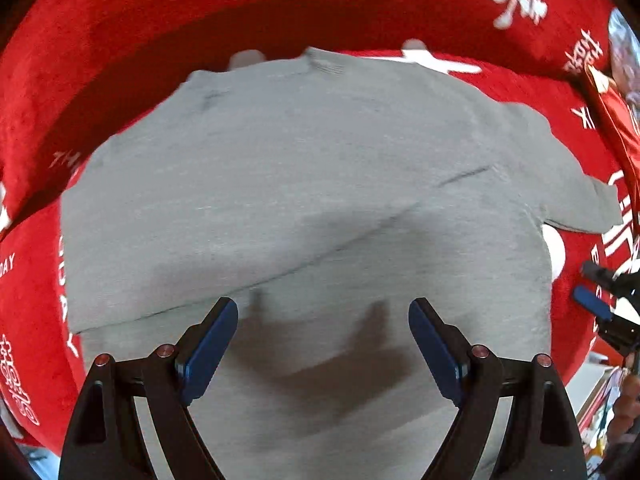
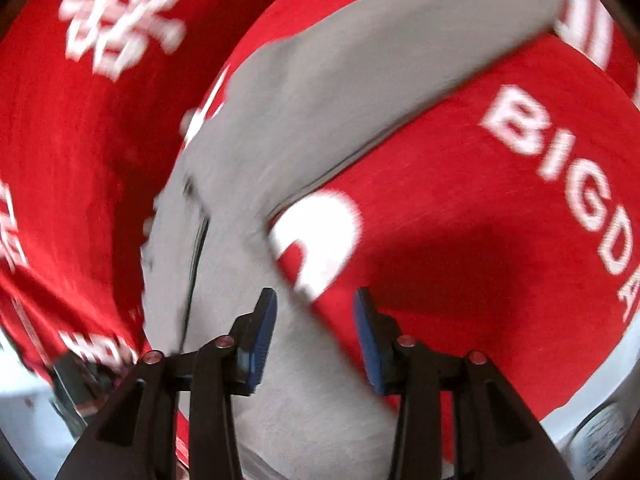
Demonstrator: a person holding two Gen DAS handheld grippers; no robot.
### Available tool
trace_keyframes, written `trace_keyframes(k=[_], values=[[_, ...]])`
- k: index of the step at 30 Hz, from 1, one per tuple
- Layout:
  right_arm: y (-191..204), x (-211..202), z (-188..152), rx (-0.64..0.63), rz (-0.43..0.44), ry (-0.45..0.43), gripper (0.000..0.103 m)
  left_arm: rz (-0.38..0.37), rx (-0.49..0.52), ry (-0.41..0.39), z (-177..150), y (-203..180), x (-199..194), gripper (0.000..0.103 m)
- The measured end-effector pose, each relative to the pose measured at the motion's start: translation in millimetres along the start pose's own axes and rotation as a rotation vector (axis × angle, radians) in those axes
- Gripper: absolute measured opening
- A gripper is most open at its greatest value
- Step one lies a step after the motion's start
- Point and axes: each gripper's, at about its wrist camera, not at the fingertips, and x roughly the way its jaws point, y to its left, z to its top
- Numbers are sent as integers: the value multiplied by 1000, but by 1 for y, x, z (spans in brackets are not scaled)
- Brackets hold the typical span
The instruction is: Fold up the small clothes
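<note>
Garment: grey knit top [image 1: 304, 184] lies flat on the red printed cover [image 1: 280, 4], neck band toward the far side, one fold already laid across the body.

Left wrist view, left gripper: left gripper [image 1: 323, 344] hangs straight over the lower part of the top, jaws wide apart, nothing between the blue pads, only their shadow on the cloth.

Left wrist view, fold line: a diagonal edge runs from lower left up toward the right sleeve [image 1: 576, 200]; that sleeve sticks out past the body onto the red cover.

Left wrist view, right gripper: right gripper [image 1: 600, 300] shows at the right border, just beside the sleeve side, off the cloth; its jaws are not readable from here.

Right wrist view, right gripper: right gripper [image 2: 315, 336] has jaws partly apart, nothing clamped; a strip of grey cloth passes below the left pad, red cover below the right pad.

Right wrist view, garment: grey top [image 2: 320, 92] runs as a long band from top right down to the bottom edge, blurred, with a dark seam or edge [image 2: 196, 240] at the left.

Step in hand, my reading: both hands look free, so I judge it a repositioning for the next fold, probably the loose sleeve or the hem.

Doing it well: take the sleeve by its outer end, pinch one layer only, and lay it inward square to the body.

Risk: dragging the body would open the fold already made; lift before moving across.

Left gripper advice: come down on the hem corner, not mid-panel, so the edge stays straight.
</note>
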Motion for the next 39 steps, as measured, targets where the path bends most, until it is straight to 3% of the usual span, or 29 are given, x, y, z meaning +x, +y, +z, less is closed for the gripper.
trace_keyframes(k=[5,13,22,26,30,31,34,39], values=[[-41,-21,26,132,40,-114,48,-12,19,19,6,-25,6,88],[-76,-40,74,233,70,-253,48,-23,59,21,18,-60,14,88],[-92,-40,120,309,88,-331,48,-58,29,15,32,-83,21,88],[-99,-37,132,366,134,-350,48,-63,20,2,37,-89,22,88],[-104,-32,138,426,221,-340,45,-70,7,-14,40,-88,21,88],[-105,-31,139,435,246,-332,33,-59,3,-21,40,-86,20,88],[-101,-26,138,455,378,-294,14,-45,-2,-28,38,-78,16,88],[-46,-20,135,312,571,-224,10,-25,-28,-57,32,-52,6,88]])
